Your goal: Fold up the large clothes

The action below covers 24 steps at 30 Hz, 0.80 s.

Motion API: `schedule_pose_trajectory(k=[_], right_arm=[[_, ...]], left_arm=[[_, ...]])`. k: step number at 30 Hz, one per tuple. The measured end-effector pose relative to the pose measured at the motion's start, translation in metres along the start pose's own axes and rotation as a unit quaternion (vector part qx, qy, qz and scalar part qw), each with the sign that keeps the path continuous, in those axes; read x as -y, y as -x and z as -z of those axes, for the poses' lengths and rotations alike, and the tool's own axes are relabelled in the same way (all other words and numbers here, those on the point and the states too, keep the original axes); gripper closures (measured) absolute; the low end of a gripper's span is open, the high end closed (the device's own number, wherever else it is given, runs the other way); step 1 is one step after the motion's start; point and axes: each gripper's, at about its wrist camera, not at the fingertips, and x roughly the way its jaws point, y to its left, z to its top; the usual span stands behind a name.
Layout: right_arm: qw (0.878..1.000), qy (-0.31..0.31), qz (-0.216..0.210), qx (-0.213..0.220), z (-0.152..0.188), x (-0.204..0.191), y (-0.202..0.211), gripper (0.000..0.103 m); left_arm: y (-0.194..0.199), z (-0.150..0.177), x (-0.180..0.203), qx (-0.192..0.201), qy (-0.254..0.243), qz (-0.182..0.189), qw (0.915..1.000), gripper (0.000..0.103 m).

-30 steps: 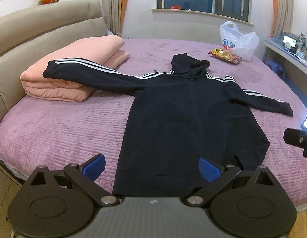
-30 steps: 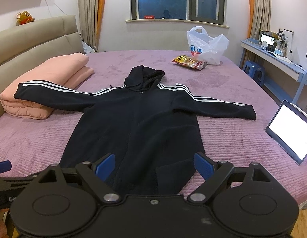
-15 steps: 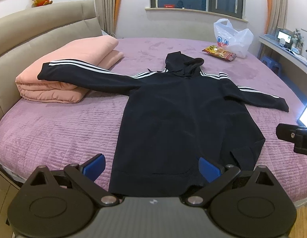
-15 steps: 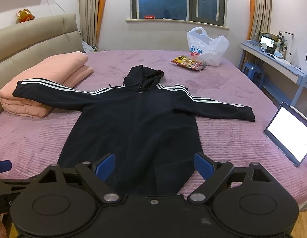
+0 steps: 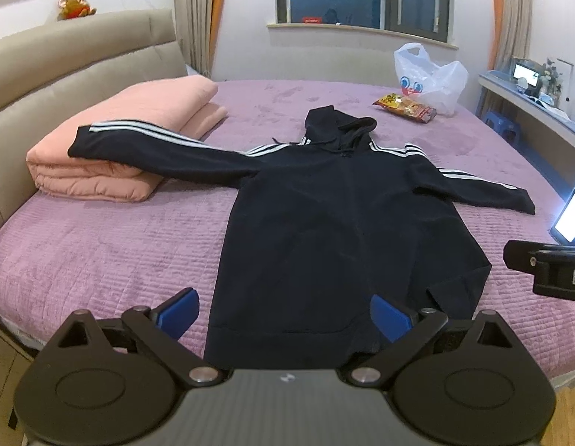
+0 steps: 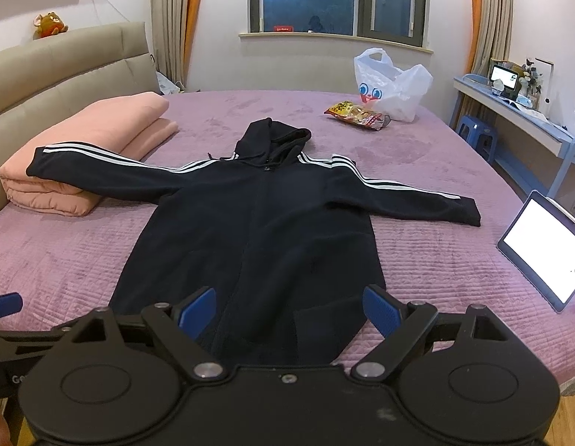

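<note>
My left gripper (image 5: 283, 310) wide open over the hem's left half, hoodie (image 5: 335, 230) flat on the bed (image 5: 101, 245), long axis running straight away hood-far, my right gripper (image 6: 289, 310) equally wide, nearer the right hem corner

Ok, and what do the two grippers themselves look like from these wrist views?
Both look alike: the left gripper and right gripper have matte black bodies with two round discs, black linkage arms on silver pivot bolts, and blue fingers. The right gripper's blue fingers show a ribbed face. White lettering marks the sides of both bodies, only partly readable. No cables or sleeves show.
</note>
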Motion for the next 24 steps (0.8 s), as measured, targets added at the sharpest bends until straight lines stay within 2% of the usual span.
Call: schedule_pose_trajectory(k=[7, 20, 24], right_arm=[[1.000, 0.005, 0.004, 0.003, 0.000, -0.004, 0.002, 0.001], [1.000, 0.015, 0.003, 0.011, 0.003, -0.017, 0.013, 0.001], [1.000, 0.017, 0.004, 0.012, 0.004, -0.019, 0.014, 0.001]], left_arm=[[0.000, 0.002, -0.004, -0.005, 0.009, 0.002, 0.9999, 0.003], [0.011, 0.008, -0.012, 0.014, 0.008, -0.005, 0.9999, 0.005], [0.011, 0.010, -0.015, 0.010, 0.015, 0.004, 0.9998, 0.005]])
